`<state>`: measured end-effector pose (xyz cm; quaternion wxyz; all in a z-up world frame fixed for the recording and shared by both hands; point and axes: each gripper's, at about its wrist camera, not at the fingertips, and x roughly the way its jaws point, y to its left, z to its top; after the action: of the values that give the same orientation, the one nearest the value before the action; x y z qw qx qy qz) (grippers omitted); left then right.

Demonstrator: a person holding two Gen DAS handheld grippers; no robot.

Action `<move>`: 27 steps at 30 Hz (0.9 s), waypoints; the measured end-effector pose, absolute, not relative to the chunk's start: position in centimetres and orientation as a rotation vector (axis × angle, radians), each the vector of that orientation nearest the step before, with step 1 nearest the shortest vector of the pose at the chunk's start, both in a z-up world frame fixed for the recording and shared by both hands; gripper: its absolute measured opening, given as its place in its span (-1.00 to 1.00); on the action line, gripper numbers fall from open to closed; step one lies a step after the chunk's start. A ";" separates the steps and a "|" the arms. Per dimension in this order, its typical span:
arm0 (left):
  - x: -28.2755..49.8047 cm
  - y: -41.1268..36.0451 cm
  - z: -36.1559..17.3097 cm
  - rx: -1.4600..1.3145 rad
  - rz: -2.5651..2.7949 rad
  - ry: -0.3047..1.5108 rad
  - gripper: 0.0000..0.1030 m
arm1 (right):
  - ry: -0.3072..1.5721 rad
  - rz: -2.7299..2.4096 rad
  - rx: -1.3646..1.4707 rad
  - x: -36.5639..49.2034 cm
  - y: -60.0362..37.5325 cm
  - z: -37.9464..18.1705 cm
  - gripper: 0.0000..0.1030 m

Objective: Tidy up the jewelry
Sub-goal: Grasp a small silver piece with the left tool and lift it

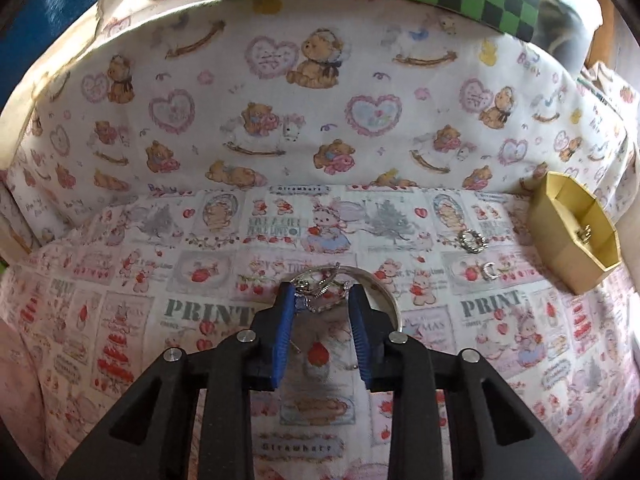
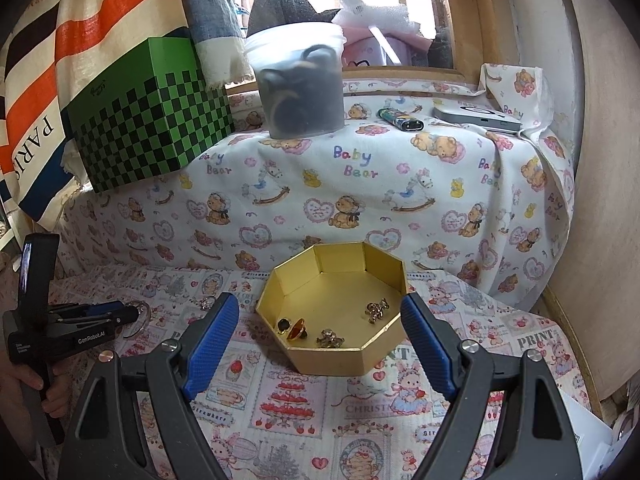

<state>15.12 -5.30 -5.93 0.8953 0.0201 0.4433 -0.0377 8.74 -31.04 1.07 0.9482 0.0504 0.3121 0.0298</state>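
Note:
My left gripper [image 1: 320,294] points down at the printed cloth, and its blue pads [image 1: 286,320] are shut on a silver bracelet [image 1: 320,288] with an ornate cluster. The bracelet's hoop [image 1: 390,300] curves out behind the right finger. In the right wrist view that left gripper [image 2: 134,312] shows at the far left with the hoop [image 2: 140,314] at its tip. A gold octagonal box [image 2: 332,356] holds a few gold pieces [image 2: 376,310]; it also appears as the gold box [image 1: 560,264]. My right gripper [image 2: 320,300] stands open just in front of the box, holding nothing.
Two small silver rings [image 1: 473,241] [image 1: 490,270] lie on the cloth left of the box. A cloth-covered ledge behind carries a green checkered box [image 2: 148,120], a plastic tub [image 2: 300,88], a lighter [image 2: 402,120] and a grey device [image 2: 480,118]. A hand [image 2: 24,380] holds the left gripper's handle.

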 end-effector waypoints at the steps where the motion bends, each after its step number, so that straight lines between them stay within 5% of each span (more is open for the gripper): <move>1: 15.3 -5.5 -6.0 0.063 -0.054 0.913 -0.83 | 0.637 0.059 0.102 8.8 -31.0 1.0 0.64; 27: 6.6 -2.8 5.5 -0.129 -0.365 0.507 -0.87 | 0.632 0.067 0.090 8.6 -30.4 0.9 0.64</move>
<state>6.58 -2.83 5.48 0.9495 -0.0633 0.2493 -0.1794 8.61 -30.43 0.85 0.9490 0.0441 0.3104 0.0329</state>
